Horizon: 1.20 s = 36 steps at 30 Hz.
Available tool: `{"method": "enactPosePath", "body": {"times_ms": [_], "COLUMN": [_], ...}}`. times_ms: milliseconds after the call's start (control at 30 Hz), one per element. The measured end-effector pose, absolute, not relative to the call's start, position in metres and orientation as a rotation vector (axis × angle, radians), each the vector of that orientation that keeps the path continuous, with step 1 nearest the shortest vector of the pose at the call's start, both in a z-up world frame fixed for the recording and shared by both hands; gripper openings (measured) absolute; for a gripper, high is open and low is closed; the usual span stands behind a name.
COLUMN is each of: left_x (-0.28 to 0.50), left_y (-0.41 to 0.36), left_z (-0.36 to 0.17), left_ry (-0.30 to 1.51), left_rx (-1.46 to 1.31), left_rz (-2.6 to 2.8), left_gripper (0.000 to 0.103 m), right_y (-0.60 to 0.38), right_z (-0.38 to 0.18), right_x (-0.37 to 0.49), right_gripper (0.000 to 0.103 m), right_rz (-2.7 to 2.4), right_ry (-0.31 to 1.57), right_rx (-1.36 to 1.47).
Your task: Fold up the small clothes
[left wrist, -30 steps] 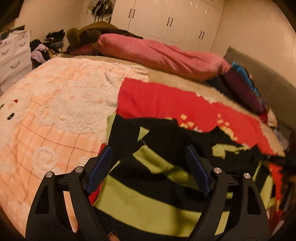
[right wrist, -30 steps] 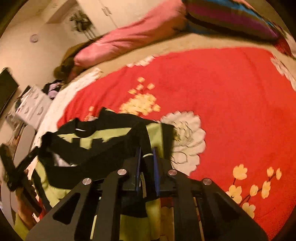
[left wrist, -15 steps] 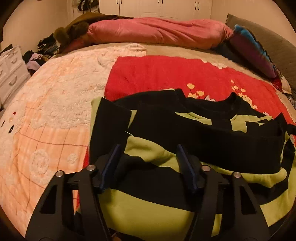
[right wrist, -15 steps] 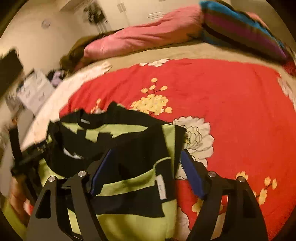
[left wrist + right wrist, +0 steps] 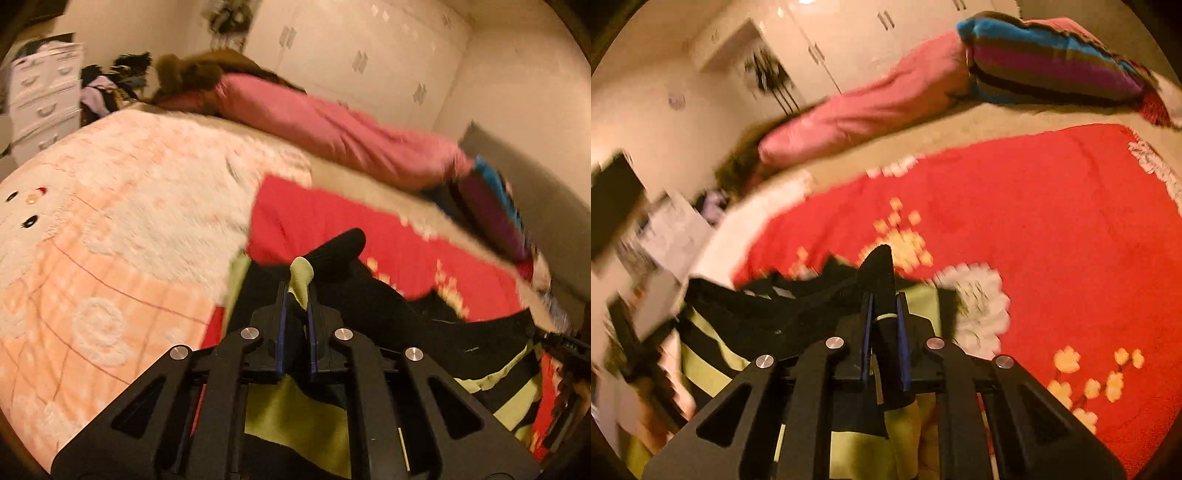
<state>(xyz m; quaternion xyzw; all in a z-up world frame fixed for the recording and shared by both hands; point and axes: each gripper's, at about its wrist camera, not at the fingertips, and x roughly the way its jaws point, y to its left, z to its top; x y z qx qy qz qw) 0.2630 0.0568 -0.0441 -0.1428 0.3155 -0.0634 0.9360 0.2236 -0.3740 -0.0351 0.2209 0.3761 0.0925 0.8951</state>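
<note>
Both tools, spread wide half a second ago, have clamped onto the striped sweater: left tool and right tool pinch fabric at 12 o'clock above the red blanket.

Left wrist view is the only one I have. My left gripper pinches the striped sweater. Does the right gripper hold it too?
Observer: Yes. The right gripper is shut on a black fold of the striped sweater.
Operator: What lies beyond that gripper?
Observer: A large white flower printed on the red blanket, just past the sweater's edge.
Operator: Is my left gripper seen there?
Observer: Only a blurred dark shape at the left edge; I cannot tell.
</note>
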Motion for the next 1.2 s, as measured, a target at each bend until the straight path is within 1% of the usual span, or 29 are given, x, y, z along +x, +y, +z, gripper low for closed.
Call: {"method": "enactPosePath", "body": {"times_ms": [100,167,233,267,300,333,367,400,433,500,600,667,700,767,800,833,867,900,967,1100,1200], "left_x": [0.263,0.269,0.277,0.280,0.282,0.283,0.282,0.282,0.280,0.278,0.275,0.273,0.273,0.273,0.273,0.275,0.275,0.276,0.279,0.282,0.284], "left_y": [0.064,0.060,0.056,0.056,0.058,0.060,0.063,0.066,0.069,0.070,0.064,0.059,0.056,0.048,0.044,0.042,0.039,0.038,0.040,0.046,0.053], "left_z": [-0.039,-0.049,-0.066,-0.074,-0.080,-0.085,-0.086,-0.085,-0.082,-0.077,-0.070,-0.066,-0.065,-0.064,-0.064,-0.064,-0.065,-0.067,-0.072,-0.080,-0.088], "left_ry": [0.596,0.623,0.686,0.716,0.738,0.750,0.748,0.743,0.733,0.721,0.716,0.714,0.719,0.726,0.736,0.741,0.747,0.752,0.769,0.787,0.800], "left_rx": [-0.343,-0.337,-0.317,-0.317,-0.323,-0.336,-0.348,-0.359,-0.367,-0.354,-0.287,-0.258,-0.246,-0.218,-0.191,-0.172,-0.151,-0.145,-0.158,-0.192,-0.233], "left_rz": [-0.104,-0.071,-0.038,-0.027,-0.022,-0.019,-0.016,-0.014,-0.011,-0.011,-0.006,-0.012,-0.023,-0.039,-0.042,-0.042,-0.042,-0.043,-0.046,-0.021,-0.003], "left_gripper": [0.003,0.004,0.006,0.009,0.009,0.010,0.015,0.019,0.020,0.021,0.021,0.021,0.021,0.023,0.025,0.026,0.027,0.027,0.027,0.027,0.029], "right_y": [-0.376,-0.370,-0.361,-0.358,-0.358,-0.361,-0.362,-0.360,-0.353,-0.339,-0.317,-0.303,-0.296,-0.285,-0.281,-0.276,-0.275,-0.275,-0.279,-0.303,-0.317], "right_z": [-0.034,-0.046,-0.062,-0.069,-0.073,-0.071,-0.066,-0.059,-0.048,-0.039,-0.037,-0.042,-0.046,-0.059,-0.065,-0.075,-0.080,-0.085,-0.084,-0.060,-0.068], "right_x": [0.242,0.258,0.270,0.273,0.272,0.266,0.261,0.256,0.249,0.246,0.255,0.265,0.271,0.281,0.282,0.288,0.290,0.292,0.291,0.283,0.295], "right_gripper": [0.011,0.011,0.013,0.017,0.019,0.022,0.031,0.036,0.041,0.044,0.049,0.059,0.060,0.073,0.073,0.071,0.044,0.026,0.010,0.010,0.010], "right_rz": [0.195,0.173,0.131,0.083,0.060,0.033,0.014,0.009,0.023,0.075,0.141,0.186,0.210,0.210,0.194,0.177,0.171,0.186,0.185,0.136,0.078], "right_ry": [0.771,0.812,0.894,0.926,0.940,0.923,0.899,0.870,0.829,0.809,0.842,0.868,0.890,0.958,0.979,1.013,1.025,1.034,1.006,0.882,0.911], "right_rx": [0.495,0.468,0.416,0.377,0.367,0.374,0.363,0.329,0.262,0.179,0.090,0.057,0.054,0.030,0.005,-0.030,-0.035,-0.021,0.006,0.116,0.154]}}
